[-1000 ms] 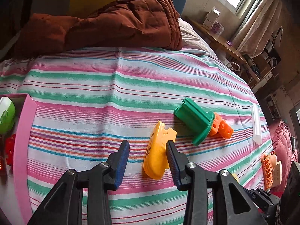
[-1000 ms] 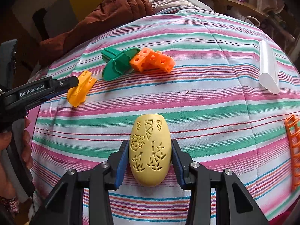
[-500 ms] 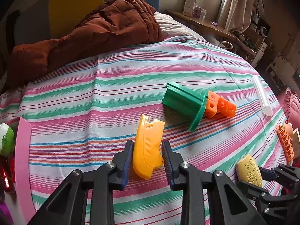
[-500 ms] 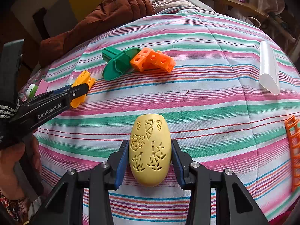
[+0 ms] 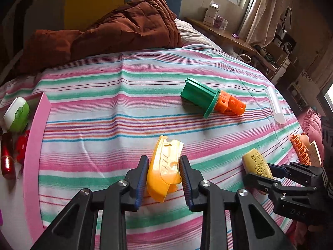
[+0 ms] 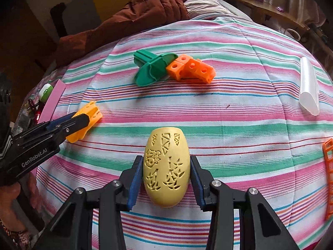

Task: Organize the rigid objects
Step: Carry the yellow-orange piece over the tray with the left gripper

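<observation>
both grippers clamp parts: left gripper (image 5: 163, 171) yellow-orange piece (image 5: 165, 166), right gripper (image 6: 166, 171) carved egg (image 6: 166, 168).

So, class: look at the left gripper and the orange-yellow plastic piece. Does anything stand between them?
Nothing visible does. The left gripper already has the orange-yellow plastic piece between its two fingers, with no other object in the gap. The green part and orange block lie farther off on the striped sheet.

We were in a home bedroom: a striped bedsheet (image 5: 124, 95) covered the bed, a brown quilt (image 5: 116, 29) lay bunched at its head, curtains (image 5: 264, 10) hung beyond it.
</observation>
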Demonstrator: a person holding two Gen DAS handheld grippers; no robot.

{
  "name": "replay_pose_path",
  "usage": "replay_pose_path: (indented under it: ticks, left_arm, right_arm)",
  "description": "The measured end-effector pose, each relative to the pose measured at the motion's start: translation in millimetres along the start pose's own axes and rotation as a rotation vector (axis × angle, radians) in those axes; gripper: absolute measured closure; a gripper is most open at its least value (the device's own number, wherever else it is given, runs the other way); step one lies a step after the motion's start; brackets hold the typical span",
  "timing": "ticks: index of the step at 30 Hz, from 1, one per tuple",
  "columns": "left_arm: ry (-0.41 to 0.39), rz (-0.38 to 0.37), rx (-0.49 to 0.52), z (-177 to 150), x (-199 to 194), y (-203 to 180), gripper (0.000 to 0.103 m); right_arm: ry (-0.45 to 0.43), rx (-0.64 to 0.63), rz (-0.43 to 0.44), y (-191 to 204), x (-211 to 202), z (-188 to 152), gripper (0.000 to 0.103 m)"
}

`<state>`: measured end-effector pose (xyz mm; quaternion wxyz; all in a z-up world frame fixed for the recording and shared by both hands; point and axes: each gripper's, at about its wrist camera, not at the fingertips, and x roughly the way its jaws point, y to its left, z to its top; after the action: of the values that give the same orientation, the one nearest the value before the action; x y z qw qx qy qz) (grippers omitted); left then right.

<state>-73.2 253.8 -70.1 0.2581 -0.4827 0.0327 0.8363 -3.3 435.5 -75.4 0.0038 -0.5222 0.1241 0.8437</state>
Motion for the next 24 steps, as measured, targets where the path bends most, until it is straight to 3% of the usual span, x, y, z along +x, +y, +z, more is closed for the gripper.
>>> replay_pose_path:
  ticks: [6, 14, 24]
  left_arm:
    - [0.028, -0.001, 0.007, -18.6, -3.0, 3.5, 0.071]
    - [0.033, 0.055, 0.078, -18.1, 0.8, -7.0, 0.072]
    - [-0.026, -0.029, -0.002, -25.4, -37.2, 10.1, 0.073]
  right_arm:
    - [0.001, -0.033, -0.009, 7.1, 0.2, -3.1, 0.059]
    - [0.003, -0.054, -0.018, 8.3, 1.3, -3.7, 0.059]
    - [-0.005, -0.069, -0.027, 9.3, 0.4, -3.6, 0.059]
